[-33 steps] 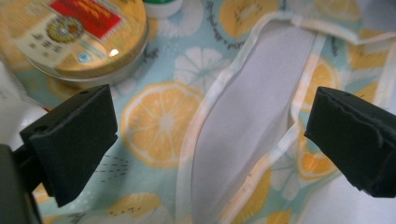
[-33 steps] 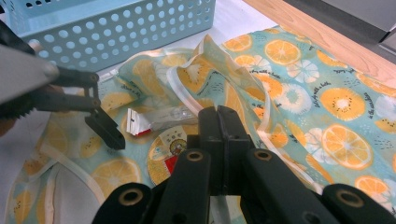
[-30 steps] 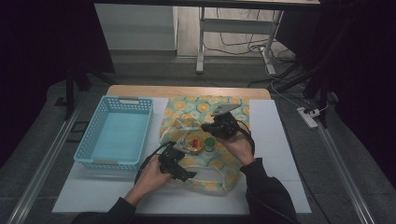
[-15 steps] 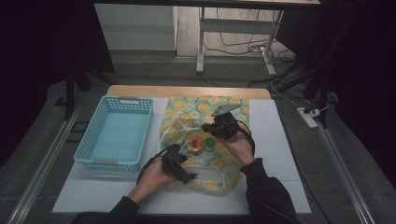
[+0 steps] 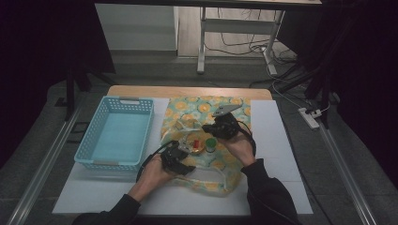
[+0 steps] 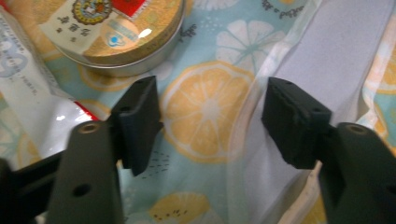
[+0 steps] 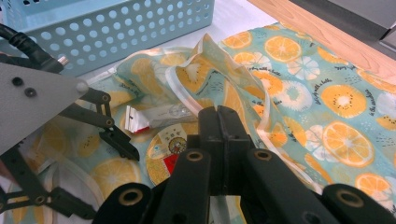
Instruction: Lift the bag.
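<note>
A cloth bag (image 5: 211, 105) printed with orange slices lies flat on the white mat. On it rest a round gold-lidded tin (image 5: 195, 143), a small green-capped bottle (image 5: 211, 144) and a clear packet (image 7: 154, 116). My left gripper (image 5: 180, 157) hovers at the bag's near left. Its jaws have just been closing and stand half apart (image 6: 212, 121) over a fold of the cloth (image 6: 210, 107), with the pads off it. The tin (image 6: 116, 32) sits just beyond them. My right gripper (image 5: 211, 130) is shut (image 7: 219, 123) at the bag's raised white-trimmed rim (image 7: 210, 70), which it seems to pinch.
A light blue perforated basket (image 5: 117, 133) stands left of the bag, close to my left hand. The white mat (image 5: 277, 140) runs on to the right of the bag. Bare wooden tabletop (image 5: 187, 91) shows at the far edge.
My left gripper has edged a little forward towards the tin. The right hand and the bag's raised rim have stayed where they were.
</note>
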`<state>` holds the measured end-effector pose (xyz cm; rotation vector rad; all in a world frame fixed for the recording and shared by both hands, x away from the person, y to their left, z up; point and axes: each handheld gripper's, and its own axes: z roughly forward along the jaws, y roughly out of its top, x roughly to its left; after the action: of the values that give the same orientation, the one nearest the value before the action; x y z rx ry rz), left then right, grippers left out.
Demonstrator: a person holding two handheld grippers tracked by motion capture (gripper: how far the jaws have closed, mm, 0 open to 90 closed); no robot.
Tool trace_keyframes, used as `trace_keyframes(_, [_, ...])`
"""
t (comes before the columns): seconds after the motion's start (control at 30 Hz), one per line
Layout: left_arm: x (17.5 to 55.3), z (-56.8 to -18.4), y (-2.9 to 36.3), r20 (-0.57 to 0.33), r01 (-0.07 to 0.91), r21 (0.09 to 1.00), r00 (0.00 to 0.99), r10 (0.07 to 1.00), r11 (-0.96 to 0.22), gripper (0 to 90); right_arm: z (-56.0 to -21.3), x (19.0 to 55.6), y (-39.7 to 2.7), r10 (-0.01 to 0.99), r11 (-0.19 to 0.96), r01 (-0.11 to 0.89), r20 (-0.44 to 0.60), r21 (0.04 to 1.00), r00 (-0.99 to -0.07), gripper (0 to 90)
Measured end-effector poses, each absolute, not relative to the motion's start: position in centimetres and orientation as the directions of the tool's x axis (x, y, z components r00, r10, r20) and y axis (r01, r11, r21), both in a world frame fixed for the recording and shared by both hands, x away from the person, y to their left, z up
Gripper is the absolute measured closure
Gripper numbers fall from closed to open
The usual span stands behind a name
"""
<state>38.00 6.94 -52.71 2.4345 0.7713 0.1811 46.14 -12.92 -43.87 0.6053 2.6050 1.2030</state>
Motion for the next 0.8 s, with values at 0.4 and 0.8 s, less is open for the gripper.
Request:
trace_keyframes(0.4, [38.9,-52.3,7.1,-0.062,0.523,0.545,0.805,0.590,-0.656,72.3,-44.0,46.1,-12.8,0.445,0.588,0.278,-0.017,0.759,-0.895,90.0])
trace_keyframes(0.8, [38.8,-52.1,6.7,-0.047,0.535,0.543,0.789,0.613,-0.647,89.7,-44.1,46.3,-12.9,0.445,0.587,0.283,-0.011,0.758,-0.895,90.0])
